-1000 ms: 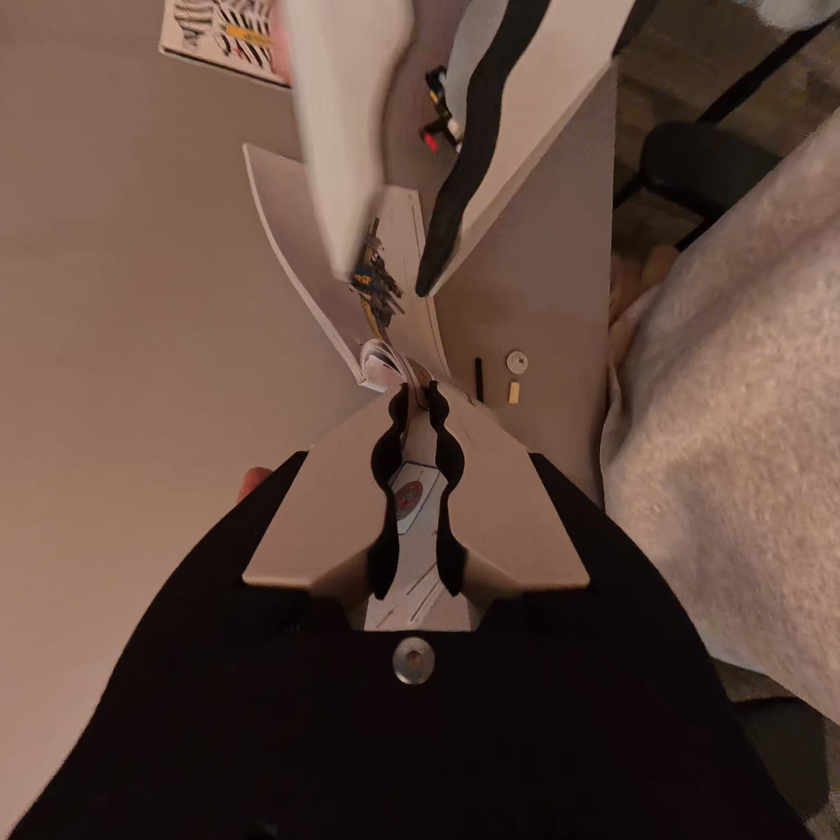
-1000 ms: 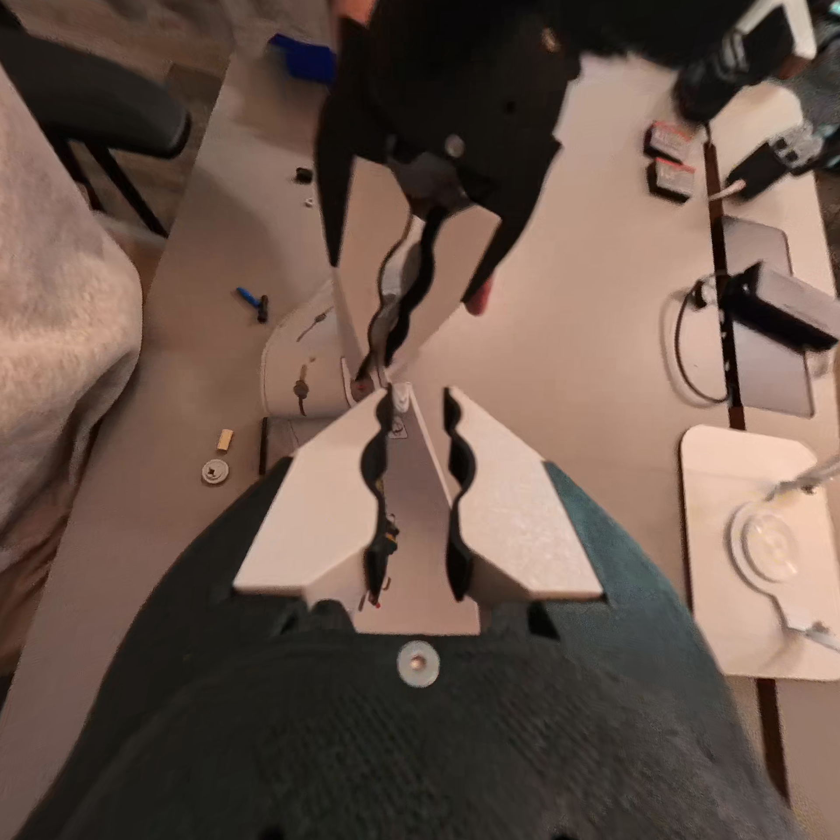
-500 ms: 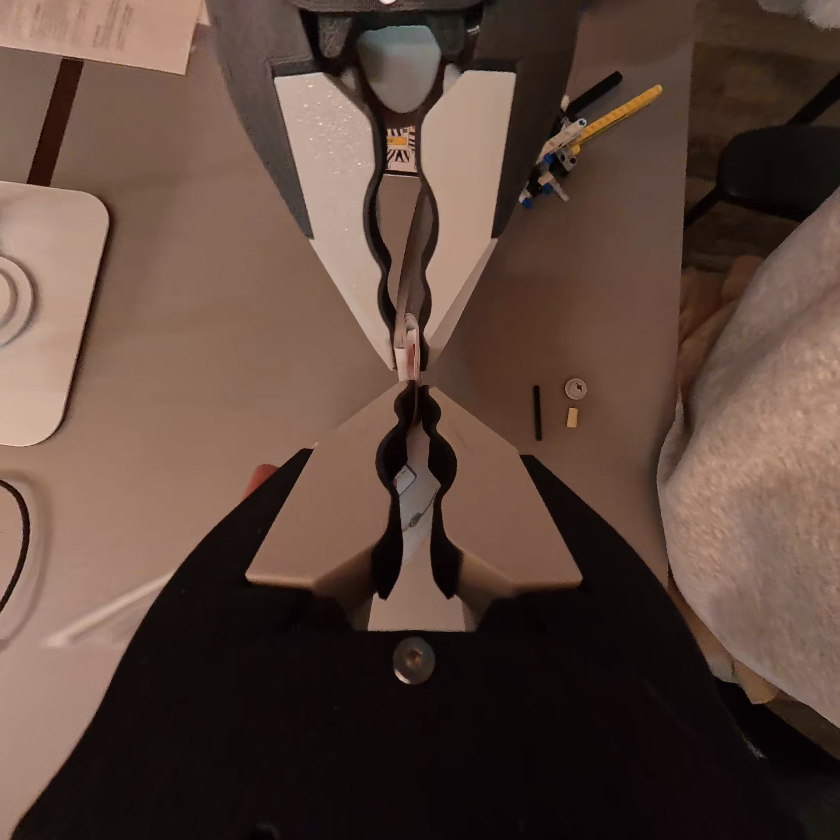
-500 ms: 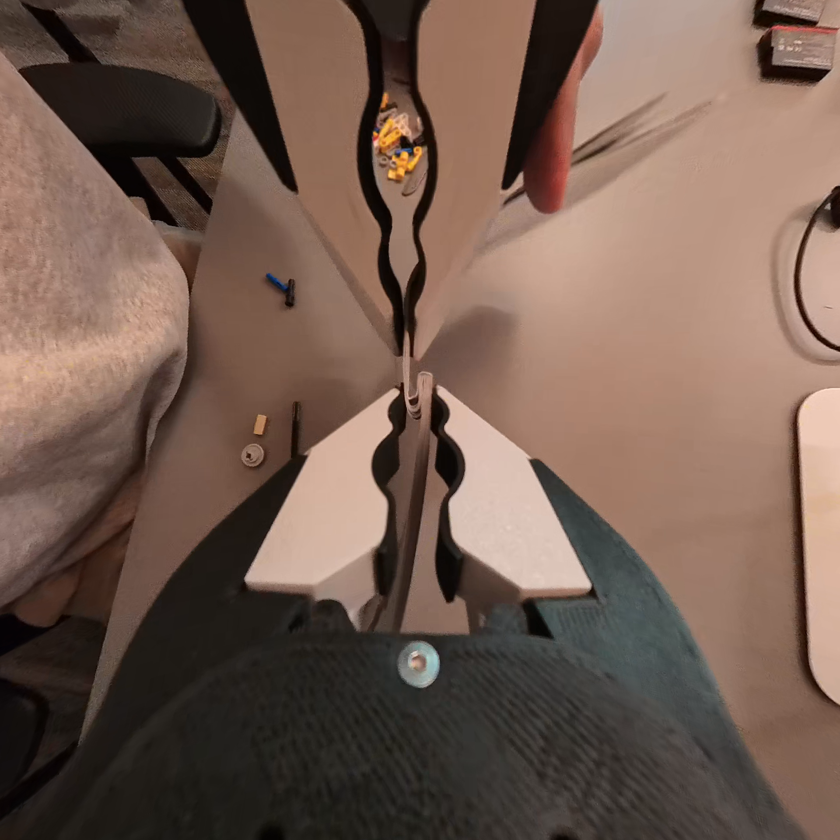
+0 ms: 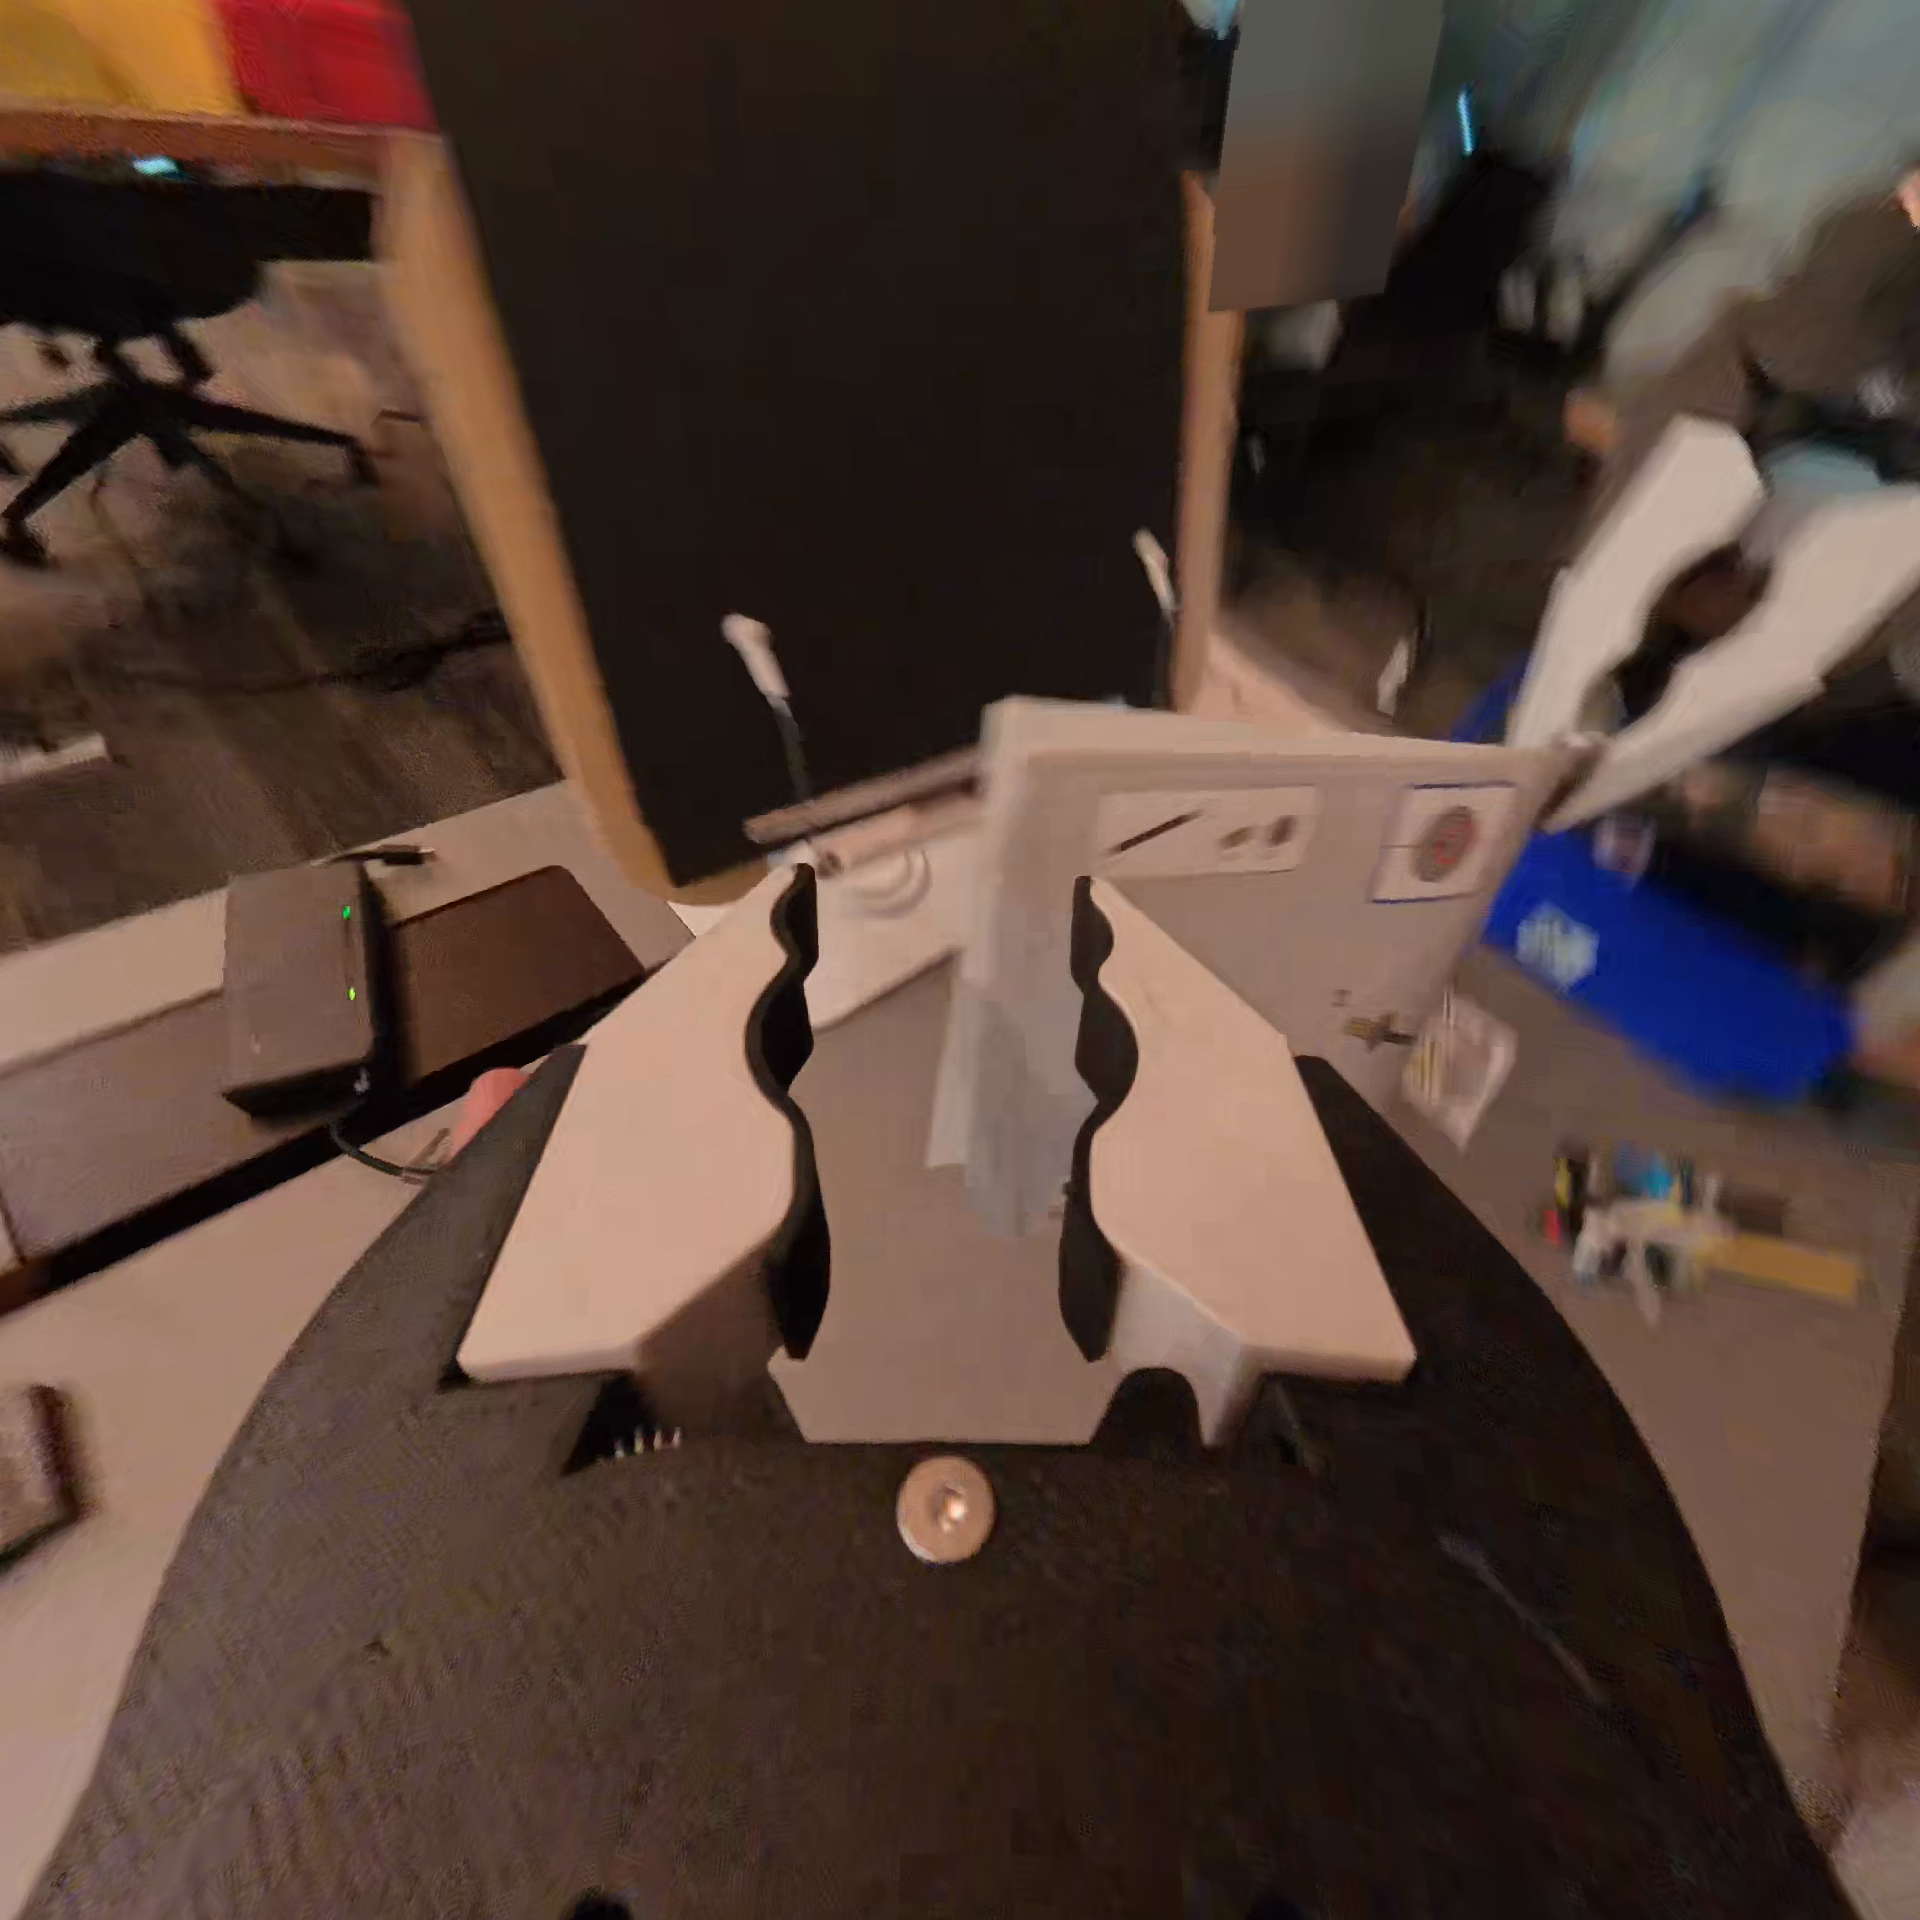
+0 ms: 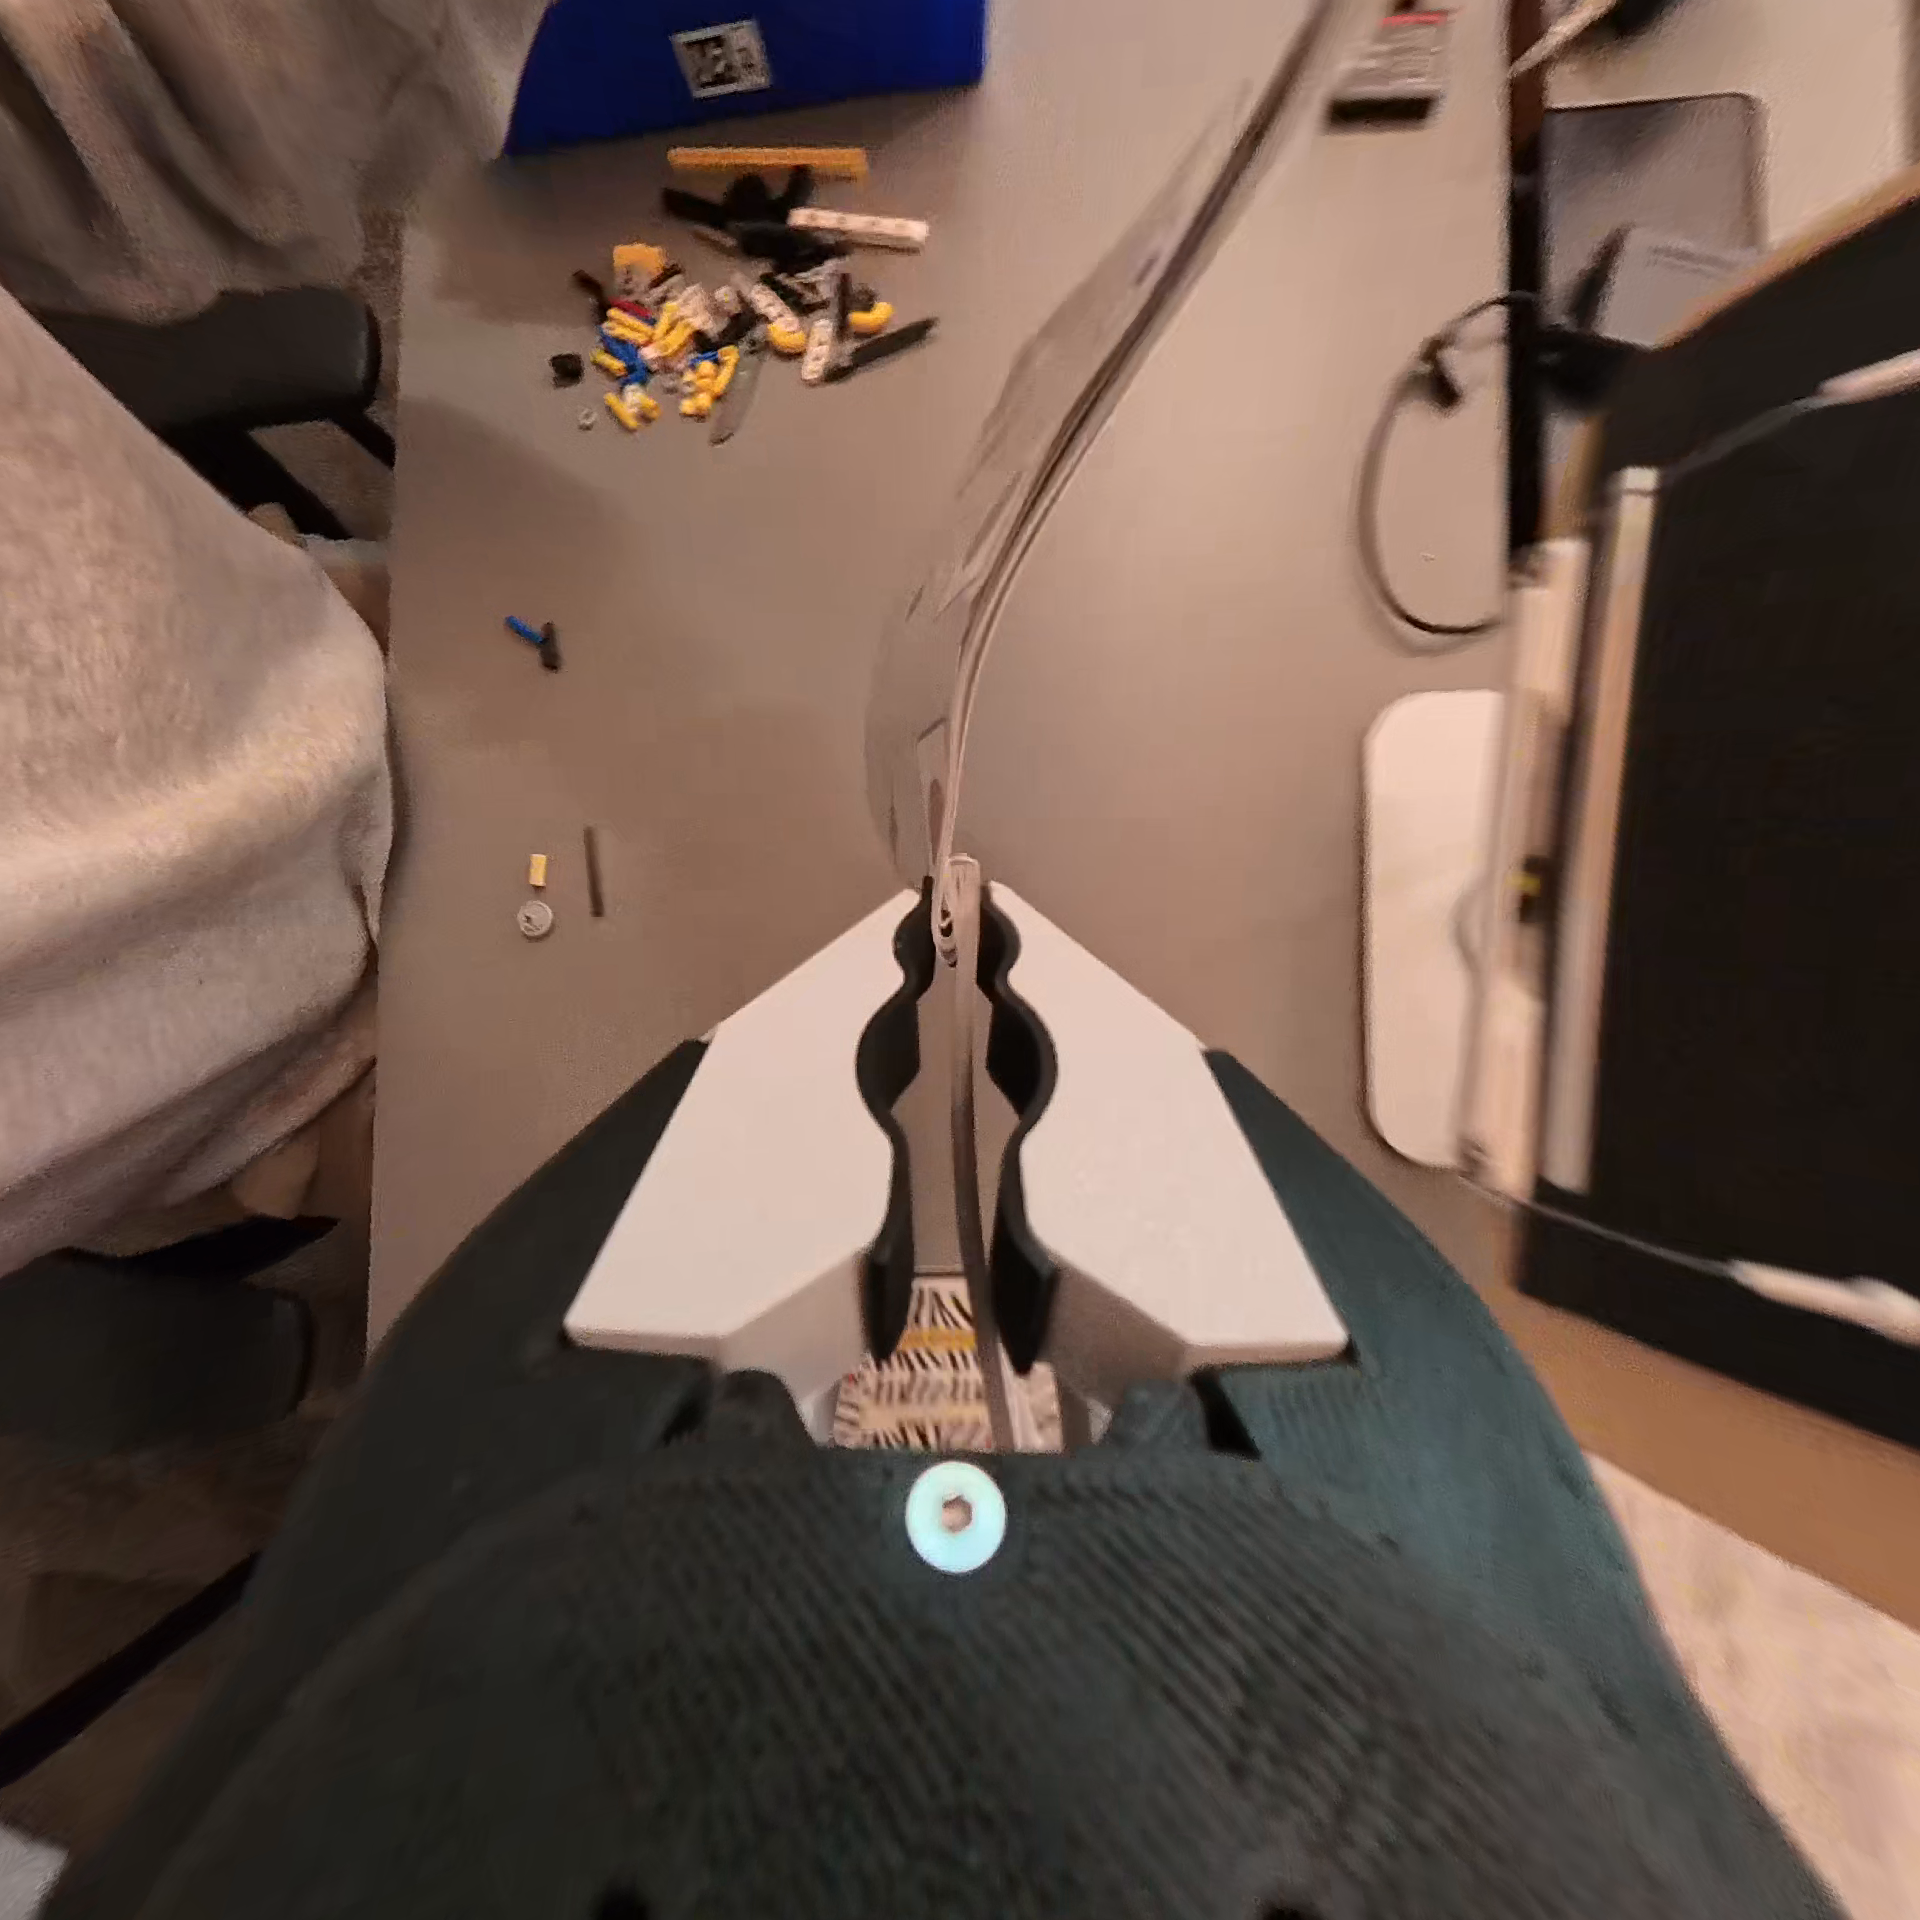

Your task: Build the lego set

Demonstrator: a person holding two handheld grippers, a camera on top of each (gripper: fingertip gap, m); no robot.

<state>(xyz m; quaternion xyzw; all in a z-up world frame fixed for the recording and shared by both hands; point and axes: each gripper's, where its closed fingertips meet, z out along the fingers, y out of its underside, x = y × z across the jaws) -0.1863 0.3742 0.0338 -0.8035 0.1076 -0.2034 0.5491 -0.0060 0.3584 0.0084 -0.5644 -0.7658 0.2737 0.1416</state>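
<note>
My right gripper (image 6: 956, 885) is shut on the edge of the white instruction booklet (image 6: 1091, 364), which curves up and away above the grey table (image 6: 727, 675). In the left wrist view the booklet (image 5: 1247, 862) stands upright just beyond my left gripper (image 5: 940, 904), pinched at its right corner by the right gripper (image 5: 1569, 774). My left gripper is open and empty. A pile of loose yellow, black, white and blue lego pieces (image 6: 727, 312) lies far ahead. A small lego assembly (image 5: 1662, 1231) lies on the table to the right.
A blue box (image 6: 748, 62) stands behind the pile. A blue pin (image 6: 535, 639), a tan piece (image 6: 537, 869), a black axle (image 6: 594, 885) and a grey round part (image 6: 534, 918) lie near the table's left edge. A monitor (image 5: 831, 416) and a black device (image 5: 301, 977) stand at the back. My hands' fingertips stand some 20 cm from each other. It is some 20 cm from my left tips to the monitor (image 5: 831, 416).
My left gripper has let go of the booklet, opened and swung up and away. My right gripper keeps the booklet, now standing on edge.
</note>
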